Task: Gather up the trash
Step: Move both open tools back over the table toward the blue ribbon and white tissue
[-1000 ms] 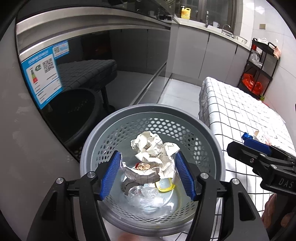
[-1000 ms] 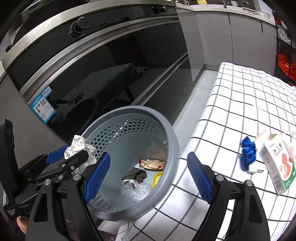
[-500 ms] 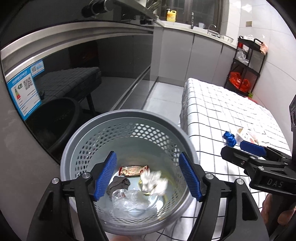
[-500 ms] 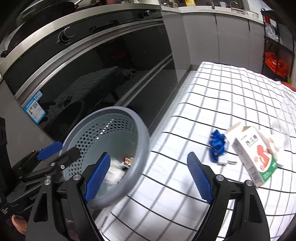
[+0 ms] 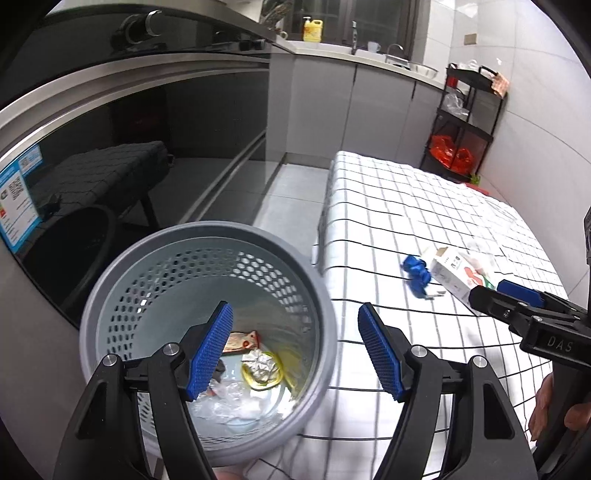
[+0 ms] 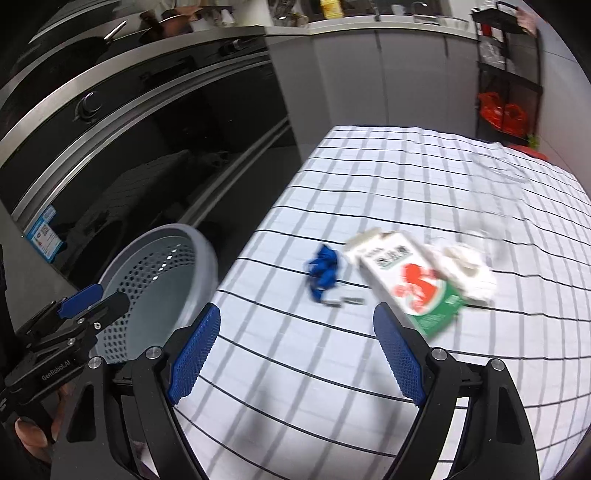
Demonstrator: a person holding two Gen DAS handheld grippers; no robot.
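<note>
A grey perforated bin (image 5: 110, 280) stands at the left edge of the checked table (image 5: 406, 206) and also shows in the right wrist view (image 6: 207, 258). Inside it lie a crumpled paper ball (image 5: 260, 369), a red wrapper (image 5: 242, 339) and clear plastic (image 5: 229, 402). On the table lie a blue crumpled scrap (image 6: 323, 271), a white, red and green carton (image 6: 410, 280) and white scraps (image 6: 469, 264). My left gripper (image 5: 295, 350) is open and empty above the bin's right rim. My right gripper (image 6: 295, 354) is open and empty above the table, short of the carton.
A black glass oven front (image 5: 147, 140) runs along the left, close to the bin. A counter with a yellow bottle (image 5: 312, 29) and a sink is at the back. A black shelf rack with a red bag (image 5: 452, 155) stands behind the table.
My left gripper opened over the bin and the crumpled paper fell in. Both grippers have swung right, the right one toward the carton and blue scrap.
</note>
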